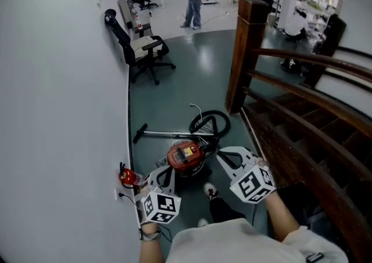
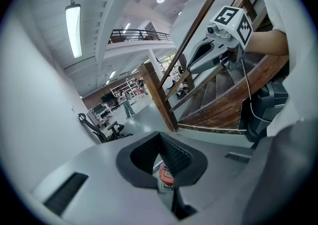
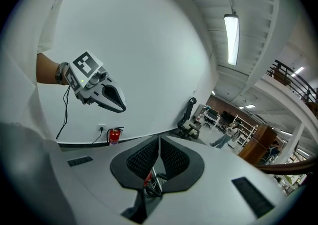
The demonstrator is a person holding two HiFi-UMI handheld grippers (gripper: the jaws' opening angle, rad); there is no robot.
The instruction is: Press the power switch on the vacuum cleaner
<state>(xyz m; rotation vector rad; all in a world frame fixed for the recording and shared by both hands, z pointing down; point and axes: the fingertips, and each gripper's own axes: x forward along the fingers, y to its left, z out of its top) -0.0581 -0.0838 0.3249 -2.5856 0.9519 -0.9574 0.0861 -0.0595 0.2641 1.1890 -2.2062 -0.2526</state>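
The red vacuum cleaner [image 1: 186,157] stands on the grey-green floor with its black hose [image 1: 210,121] looped behind it and its wand [image 1: 165,134] lying to the left. My left gripper [image 1: 167,172] hangs just left of and above the vacuum's body. My right gripper [image 1: 222,153] hangs just right of it. Neither touches it. In the left gripper view the left gripper [image 2: 160,138] has its jaws together with nothing held, and the vacuum [image 2: 168,173] shows red below them. The right gripper [image 3: 159,140] is likewise shut and holds nothing.
A white wall [image 1: 58,111] runs along the left with a red fire extinguisher [image 1: 128,177] and a socket at its foot. A wooden staircase [image 1: 302,140] with a newel post [image 1: 247,53] rises on the right. An office chair [image 1: 142,50] stands farther back, and a person [image 1: 193,0] beyond it.
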